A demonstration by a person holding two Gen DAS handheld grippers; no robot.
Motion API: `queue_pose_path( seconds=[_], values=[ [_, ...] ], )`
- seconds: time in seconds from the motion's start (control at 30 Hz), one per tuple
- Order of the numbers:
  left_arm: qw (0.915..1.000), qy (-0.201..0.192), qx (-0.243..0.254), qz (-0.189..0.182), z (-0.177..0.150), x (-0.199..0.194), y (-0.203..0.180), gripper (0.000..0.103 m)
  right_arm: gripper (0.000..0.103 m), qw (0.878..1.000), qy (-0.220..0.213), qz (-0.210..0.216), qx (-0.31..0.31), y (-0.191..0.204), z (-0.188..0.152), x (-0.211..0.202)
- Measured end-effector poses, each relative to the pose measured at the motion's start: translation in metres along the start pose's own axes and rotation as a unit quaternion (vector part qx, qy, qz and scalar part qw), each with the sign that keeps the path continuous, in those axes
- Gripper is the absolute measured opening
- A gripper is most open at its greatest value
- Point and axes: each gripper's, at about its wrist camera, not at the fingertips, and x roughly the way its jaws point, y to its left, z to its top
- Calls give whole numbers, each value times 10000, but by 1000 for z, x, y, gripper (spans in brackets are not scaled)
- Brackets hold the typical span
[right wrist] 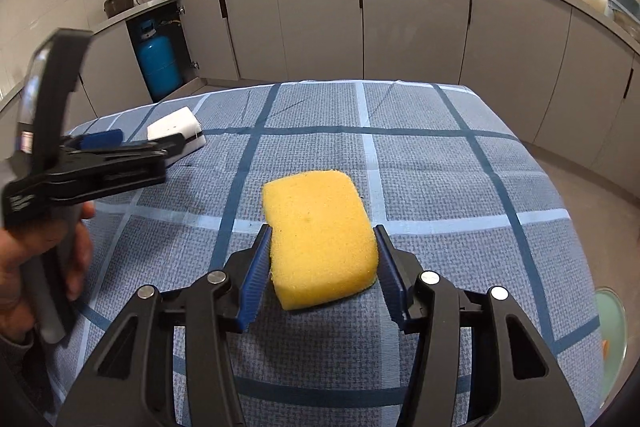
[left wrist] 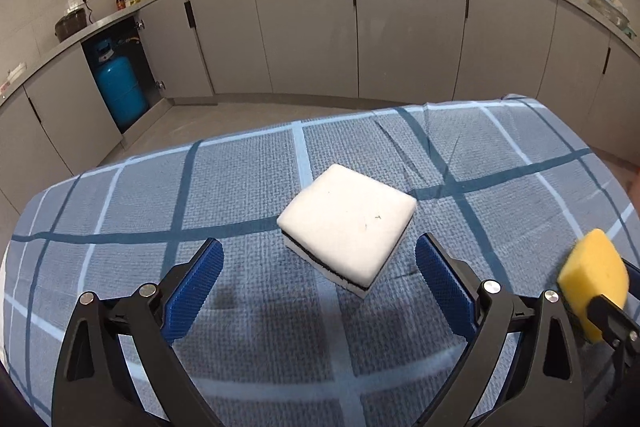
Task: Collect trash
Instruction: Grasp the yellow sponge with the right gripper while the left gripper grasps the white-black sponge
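The right gripper (right wrist: 320, 255) clamps the yellow sponge (right wrist: 318, 243) by its sides, ready for lifting. The left gripper (left wrist: 320, 267) hangs spread wide before the white sponge (left wrist: 348, 223), lined up to straddle it.

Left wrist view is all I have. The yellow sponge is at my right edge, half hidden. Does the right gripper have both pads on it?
Observer: Yes. The right gripper has one pad against each side of the yellow sponge.
Operator: Is anything beyond the table's right side?
Observer: A pale green round thing sits low, past the checked cloth. I cannot tell what it is.
Operator: How does my left gripper look from the side?
Observer: The left gripper is open, with its fingertips beside the white sponge.
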Motion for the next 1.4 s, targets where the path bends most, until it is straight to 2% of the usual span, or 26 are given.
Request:
queue_pose_path(
  seconds=[0.1, 0.17, 0.2, 0.23, 0.33, 0.53, 0.67, 1.07, 1.4],
  values=[
    [9999, 89, -82, -87, 0, 5, 3, 93, 51, 10000, 34, 51, 40, -2, 0, 1],
    [9997, 89, -68, -229, -1, 4, 4, 73, 51, 9999, 33, 84, 78, -3, 0, 1],
    [9991, 162, -33, -386, -1, 6, 2, 59, 51, 9999, 28, 96, 91, -4, 0, 1],
    [9989, 210, -9, -409, -3, 6, 0, 55, 51, 9999, 3, 108, 106, -5, 0, 0],
    [9994, 138, 102, -311, -6, 1, -6, 50, 51, 9998, -154, 100, 112, -5, -1, -7],
    [9989, 47, 290, -359, -14, -20, -14, 49, 51, 9990, -421, 51, 122, -8, -7, -27],
    [9978, -196, 483, -411, -15, -50, -29, 49, 51, 9975, -638, -5, 309, -26, -10, -49],
    [9886, -577, 947, -1015, -17, -117, -112, 49, 51, 9903, -1097, -407, 750, -88, -28, -122],
    [9765, -637, 1316, -1582, -29, -152, -187, 49, 51, 9828, -1305, -794, 1034, -129, -50, -167]
  ],
)
